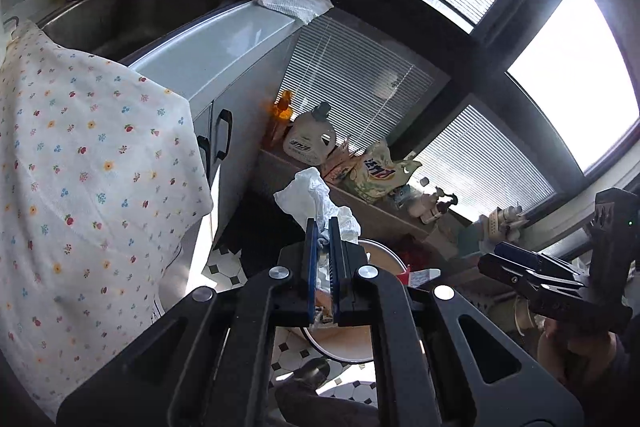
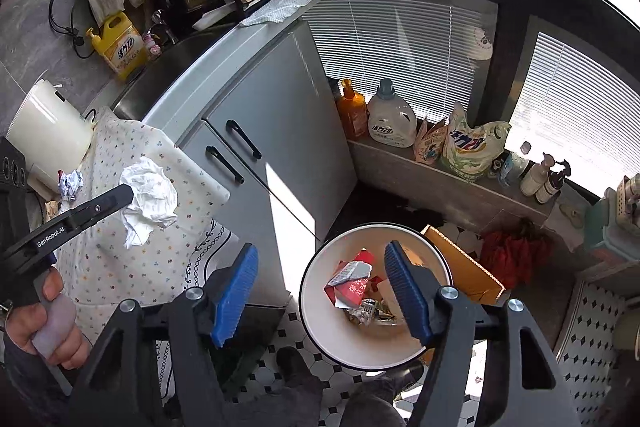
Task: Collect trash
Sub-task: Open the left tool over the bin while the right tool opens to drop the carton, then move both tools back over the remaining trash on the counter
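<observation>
My left gripper (image 1: 322, 223) is shut on a crumpled white tissue (image 1: 310, 193), which sticks out past the blue pads. In the right wrist view the same tissue (image 2: 150, 195) hangs at the left gripper's tip (image 2: 129, 191), in front of the floral cloth. My right gripper (image 2: 320, 263) stands open above a round white trash bin (image 2: 316, 323) on the floor, with nothing between its fingers. Red wrappers and scraps of paper (image 2: 352, 285) lie inside the bin. In the left wrist view the bin's rim (image 1: 384, 247) shows just beyond the held tissue, with the right gripper (image 1: 498, 259) to its right.
A floral cloth (image 2: 132, 259) drapes over the counter edge beside a steel sink (image 1: 132, 15). A small crumpled ball (image 2: 71, 183) lies on the counter by a white kettle (image 2: 48, 131). Detergent bottles (image 2: 390, 121) line a low ledge. A cardboard box (image 2: 464, 267) and red cloth (image 2: 512, 251) sit behind the bin.
</observation>
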Demonstrator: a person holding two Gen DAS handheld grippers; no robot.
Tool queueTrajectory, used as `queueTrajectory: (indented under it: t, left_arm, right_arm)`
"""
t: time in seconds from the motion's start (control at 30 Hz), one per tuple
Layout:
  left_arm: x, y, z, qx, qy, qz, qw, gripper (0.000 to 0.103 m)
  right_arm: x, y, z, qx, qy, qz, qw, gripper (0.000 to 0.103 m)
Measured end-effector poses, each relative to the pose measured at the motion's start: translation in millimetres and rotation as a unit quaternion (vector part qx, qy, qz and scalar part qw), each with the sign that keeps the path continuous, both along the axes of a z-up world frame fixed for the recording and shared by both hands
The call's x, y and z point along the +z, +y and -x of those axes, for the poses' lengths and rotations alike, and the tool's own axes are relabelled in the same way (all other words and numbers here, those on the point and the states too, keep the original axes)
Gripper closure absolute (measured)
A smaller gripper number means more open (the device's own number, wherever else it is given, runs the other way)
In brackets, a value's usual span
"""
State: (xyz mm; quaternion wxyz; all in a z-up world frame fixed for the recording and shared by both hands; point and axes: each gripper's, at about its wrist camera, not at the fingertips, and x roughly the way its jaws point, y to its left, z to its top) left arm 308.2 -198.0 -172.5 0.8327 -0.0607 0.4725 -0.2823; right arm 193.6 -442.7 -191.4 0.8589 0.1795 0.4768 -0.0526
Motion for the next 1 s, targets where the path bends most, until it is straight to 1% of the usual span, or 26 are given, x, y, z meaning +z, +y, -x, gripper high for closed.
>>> queueTrajectory:
  t: [0.23, 0.47, 0.6, 0.67, 0.7, 0.73, 0.77, 0.8, 0.83, 0.9, 1.0]
  left_arm:
    - [-23, -43, 11, -0.021, 0.023, 0.0, 0.9995, 0.097]
    - [-41, -90, 22, -0.057, 0.042, -0.002, 0.9975, 0.097]
    - [-51, -115, 29, -0.082, 0.054, -0.009, 0.9951, 0.097]
    - [-57, -127, 33, -0.1, 0.064, -0.015, 0.9929, 0.095]
    - [-59, -132, 34, -0.112, 0.07, -0.016, 0.9911, 0.086]
    - [-60, -136, 36, -0.119, 0.071, -0.019, 0.9901, 0.065]
    - [-59, -138, 38, -0.121, 0.064, -0.022, 0.9904, 0.052]
    - [-55, -138, 40, -0.119, 0.052, -0.019, 0.9914, 0.035]
    - [-51, -137, 40, -0.118, 0.045, -0.014, 0.992, 0.03]
    - [-47, -134, 37, -0.114, 0.046, -0.008, 0.9924, 0.026]
    - [-42, -120, 29, -0.095, 0.038, -0.014, 0.9946, 0.023]
  right_arm:
    - [-7, -34, 11, -0.01, 0.011, 0.007, 1.0, 0.03]
    - [-13, -69, 26, -0.032, 0.02, 0.009, 0.999, 0.03]
    - [-15, -85, 36, -0.046, 0.021, 0.009, 0.999, 0.03]
    - [-16, -90, 41, -0.052, 0.022, 0.01, 0.998, 0.03]
    - [-17, -93, 43, -0.055, 0.023, 0.011, 0.998, 0.03]
    - [-17, -94, 44, -0.058, 0.024, 0.013, 0.998, 0.029]
    - [-17, -95, 46, -0.06, 0.024, 0.014, 0.998, 0.028]
    - [-18, -96, 47, -0.062, 0.023, 0.014, 0.998, 0.028]
    - [-18, -96, 47, -0.063, 0.023, 0.013, 0.998, 0.027]
    - [-18, -95, 48, -0.064, 0.022, 0.011, 0.998, 0.027]
    - [-18, -88, 46, -0.06, 0.02, 0.007, 0.998, 0.027]
